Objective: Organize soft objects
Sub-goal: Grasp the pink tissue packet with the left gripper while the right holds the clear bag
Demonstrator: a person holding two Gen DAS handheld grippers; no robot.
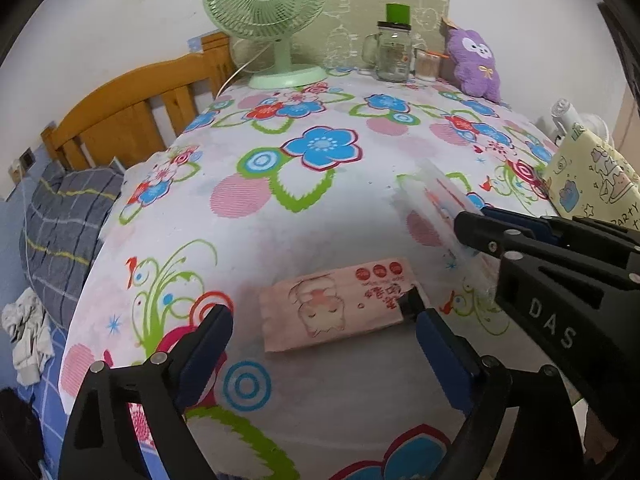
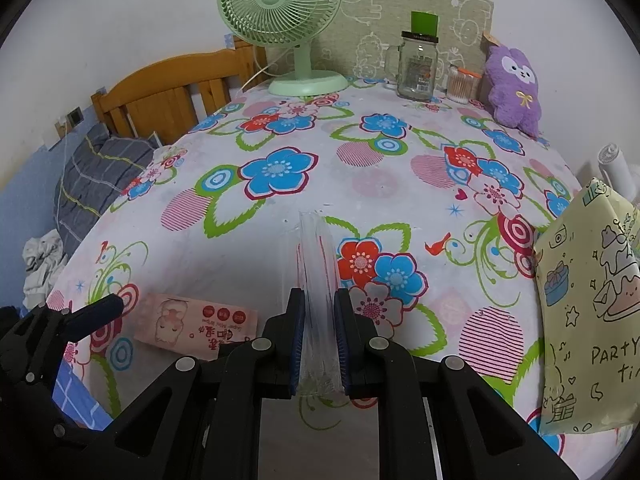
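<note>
The left gripper (image 1: 324,322) hung over the near part of the table (image 1: 320,208), which was covered by a flowered cloth, and its jaws stood wide apart and held nothing. A pink tissue pack (image 1: 338,304) lay flat on the cloth between them, close to the near edge. The right-hand blue pad (image 1: 440,350) was at the pack's end; whether it touched the pack could not be told. The other pad stood clear of the pack on its far side.

The right gripper (image 2: 320,312) was closed on a clear plastic bag (image 2: 316,256). The bag stood on edge between the two blue pads and reached forward from the jaws toward the middle of the table. In the left wrist view the same bag (image 1: 434,196) was lifted above the cloth, to the right of the pink pack and apart from it.

Along the far edge stood a green fan (image 2: 280,8), a glass jar (image 2: 418,66) with a green cap, a small box of cotton swabs (image 2: 460,84) just beside the jar, and a purple plush toy (image 2: 514,88) toward the far right corner. A yellow printed gift bag (image 2: 592,308) stood at the right edge. Past the left edge were a wooden bed frame (image 2: 160,92) and a grey striped pillow (image 2: 96,176).
</note>
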